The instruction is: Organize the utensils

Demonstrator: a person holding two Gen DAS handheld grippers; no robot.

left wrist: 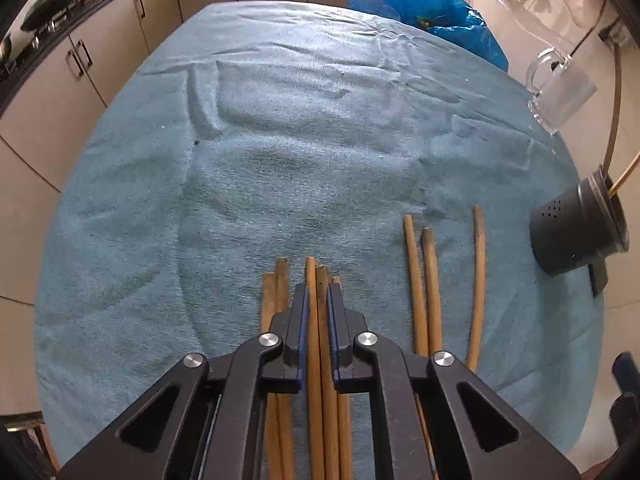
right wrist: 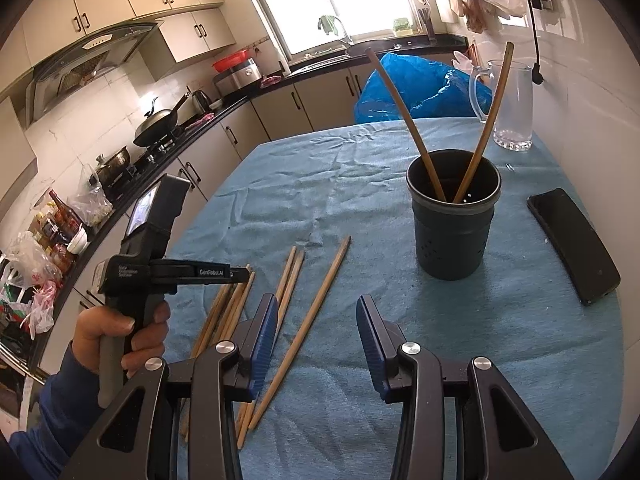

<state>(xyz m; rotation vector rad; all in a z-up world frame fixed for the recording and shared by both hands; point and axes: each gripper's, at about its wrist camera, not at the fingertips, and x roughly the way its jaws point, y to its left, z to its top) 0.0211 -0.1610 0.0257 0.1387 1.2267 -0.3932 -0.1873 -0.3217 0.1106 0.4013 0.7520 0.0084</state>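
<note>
L gripper (left wrist: 317,300) hangs low over the chopstick bunch (left wrist: 320,320) on the blue cloth (left wrist: 280,140), fingers narrowed round two sticks w/o clearly clamping, prob to lift them toward the dark holder (right wrist: 453,216), while R gripper (right wrist: 317,322) waits w/ fingers apart.

Left tool (left wrist: 317,300) is held low at lower centre of its own view, jaws narrowed to a slim gap. In the right wrist view it is gripped at lower left by a hand (right wrist: 120,340) in a blue sleeve. Right tool (right wrist: 316,320) is seen at lower centre, jaws spread wide.
</note>
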